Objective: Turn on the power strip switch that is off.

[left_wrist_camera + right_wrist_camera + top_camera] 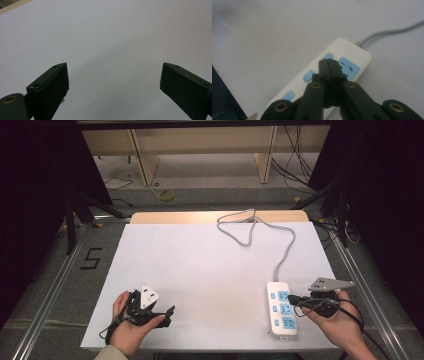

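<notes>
The white plastic power strip with blue sockets [282, 309] lies at the white table sheet's [210, 270] near right; rigid and light, likely to slide, best pinched across its sides. Above its middle, the right gripper [329, 65] is pressed together; far left of it, the left gripper [113, 75] is spread, empty.

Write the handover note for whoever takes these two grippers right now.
Right gripper: jaws shut, nothing between them, tips over the power strip, above the blue switch buttons beside its sockets; whether they touch a button cannot be told.
Left gripper: jaws wide open, holding nothing, over the bare white table sheet at the near left.
Things: the strip lies flat near the right front edge of the table; its grey cable runs to the far edge. No plug is in any socket.
Done: right gripper closed and brought to the strip.
Left: probably pressing a switch.
</notes>
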### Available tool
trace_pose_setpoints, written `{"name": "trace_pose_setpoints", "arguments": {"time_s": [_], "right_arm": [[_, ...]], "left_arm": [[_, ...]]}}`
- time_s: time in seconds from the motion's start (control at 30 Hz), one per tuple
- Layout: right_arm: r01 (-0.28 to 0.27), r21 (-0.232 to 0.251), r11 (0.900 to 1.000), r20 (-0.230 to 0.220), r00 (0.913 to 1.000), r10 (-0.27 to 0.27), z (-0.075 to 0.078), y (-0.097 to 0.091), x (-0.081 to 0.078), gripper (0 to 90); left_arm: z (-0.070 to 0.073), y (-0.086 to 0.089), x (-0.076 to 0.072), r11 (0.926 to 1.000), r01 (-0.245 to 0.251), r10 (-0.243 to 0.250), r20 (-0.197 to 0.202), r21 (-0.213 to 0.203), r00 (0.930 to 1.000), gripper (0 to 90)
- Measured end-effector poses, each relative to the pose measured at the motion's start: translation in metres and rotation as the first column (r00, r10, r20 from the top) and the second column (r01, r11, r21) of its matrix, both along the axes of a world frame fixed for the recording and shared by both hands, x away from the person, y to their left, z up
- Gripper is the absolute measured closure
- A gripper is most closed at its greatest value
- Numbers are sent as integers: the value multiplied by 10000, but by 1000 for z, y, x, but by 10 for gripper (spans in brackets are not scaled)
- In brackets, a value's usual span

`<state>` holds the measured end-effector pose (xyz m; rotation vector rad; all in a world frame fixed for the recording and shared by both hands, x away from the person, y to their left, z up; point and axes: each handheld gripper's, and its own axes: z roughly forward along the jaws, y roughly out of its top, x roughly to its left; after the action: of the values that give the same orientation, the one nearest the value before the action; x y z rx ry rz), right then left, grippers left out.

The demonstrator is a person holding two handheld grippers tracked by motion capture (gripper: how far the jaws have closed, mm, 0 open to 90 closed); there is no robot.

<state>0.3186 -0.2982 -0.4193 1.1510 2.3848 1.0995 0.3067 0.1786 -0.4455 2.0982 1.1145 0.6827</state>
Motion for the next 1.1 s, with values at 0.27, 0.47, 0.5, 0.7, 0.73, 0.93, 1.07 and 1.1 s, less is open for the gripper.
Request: {"name": "trace_pose_setpoints", "arguments": {"time_s": [0.27,0.47,0.5,0.7,0.73,0.93,1.07,1.1], "right_arm": [[-51,16,10000,-106,9999,51,2,4,3,900],[-63,77,10000,-186,9998,64,2,6,5,900],[-66,77,9999,-192,9998,67,2,7,5,900],[-121,35,9999,-281,9995,122,3,10,6,900],[-120,25,9999,-311,9994,121,3,11,6,900],[-160,-12,9999,-490,9987,159,2,14,8,900],[-198,-56,9998,-572,9982,194,2,17,8,900],[-210,-60,9998,-576,9981,207,2,17,9,900]], "left_arm": [[0,-1,0,10000,14,-14,5,12,10000,79],[0,-1,0,10000,19,-19,8,15,10000,79],[0,-1,0,10000,15,-15,20,13,10000,79],[0,-1,0,10000,41,-41,32,44,10000,79],[0,-1,0,10000,46,-46,28,48,10000,79],[0,-1,0,10000,51,-51,17,71,10000,80],[0,-1,0,10000,30,-30,37,45,10000,79],[0,-1,0,10000,31,-31,33,47,10000,80]]}}
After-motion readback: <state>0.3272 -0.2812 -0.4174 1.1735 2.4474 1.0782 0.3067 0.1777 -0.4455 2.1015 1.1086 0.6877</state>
